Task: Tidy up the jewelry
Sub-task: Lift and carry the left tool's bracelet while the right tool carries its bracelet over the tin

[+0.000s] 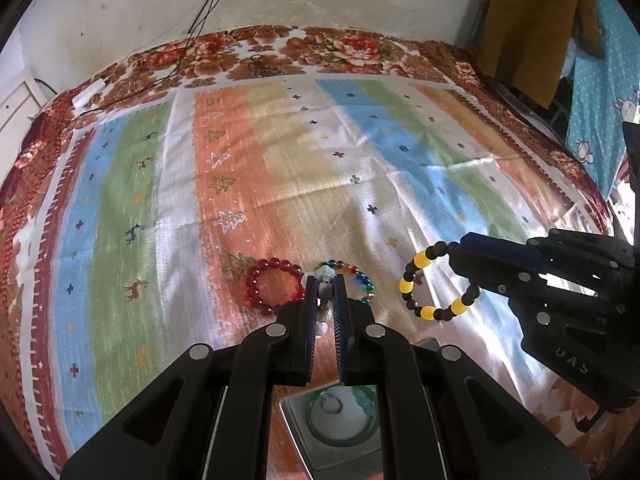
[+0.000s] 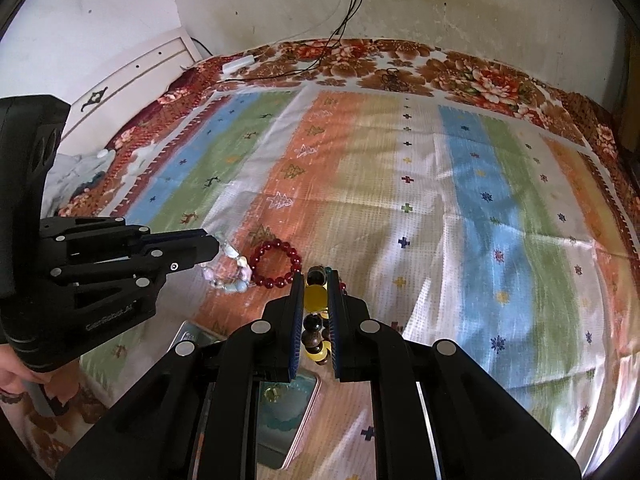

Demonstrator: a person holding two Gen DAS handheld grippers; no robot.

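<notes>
Now, with my left gripper pinching the pale bracelet and my right gripper pinching the yellow-and-dark bracelet, I should lower both slowly into the tray at 6 o'clock, clear of the red bracelet.

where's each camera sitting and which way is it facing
Left wrist: on the left tongs, looking down along them at the bed cloth; they grip a pale bead bracelet; right tongs show at right.
Right wrist: on the right tongs, facing likewise, gripping a yellow-and-black bracelet; left tongs and a hand at left.
Shared: red bracelet, tray.
</notes>
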